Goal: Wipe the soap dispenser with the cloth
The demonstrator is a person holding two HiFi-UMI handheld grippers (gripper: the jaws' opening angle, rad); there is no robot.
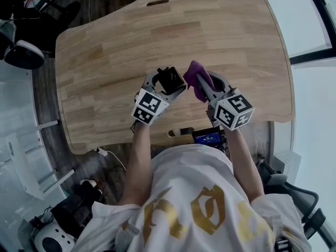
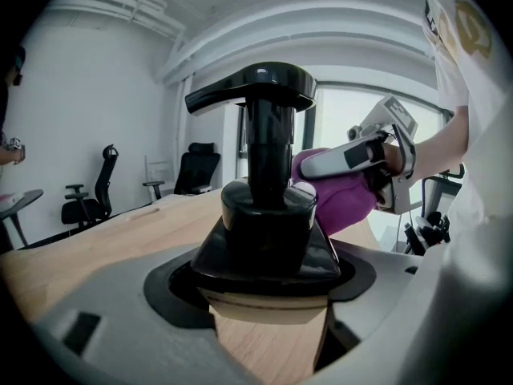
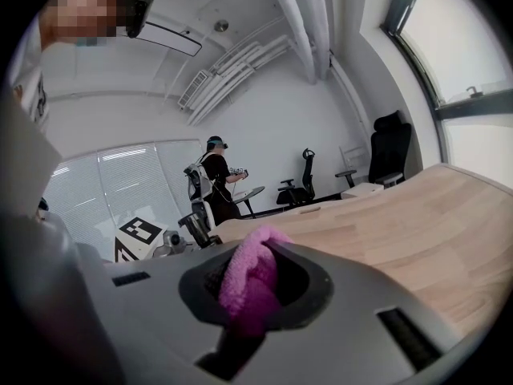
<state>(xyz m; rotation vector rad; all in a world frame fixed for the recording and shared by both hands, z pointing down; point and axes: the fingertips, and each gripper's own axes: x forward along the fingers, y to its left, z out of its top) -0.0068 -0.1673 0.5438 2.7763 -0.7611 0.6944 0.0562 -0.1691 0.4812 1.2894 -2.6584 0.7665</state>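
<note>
Left gripper [image 1: 169,84]: fingers clamped on the black soap dispenser [image 2: 268,223] over the worktop [image 1: 105,62]. Right gripper [image 1: 202,86]: fingers pinching the purple cloth [image 3: 248,283] just beside its pump. Risk: hard wiping could twist the dispenser loose.

Soap dispenser [image 2: 268,215] is glossy black all over, cloth [image 3: 247,271] is bright pinkish-purple. Left gripper [image 1: 170,81] and right gripper [image 1: 207,85] are pale grey with black-and-white square patterns. Table [image 1: 105,62] is light stripy wood. Shirt [image 1: 173,167] is white with gold print.
</note>
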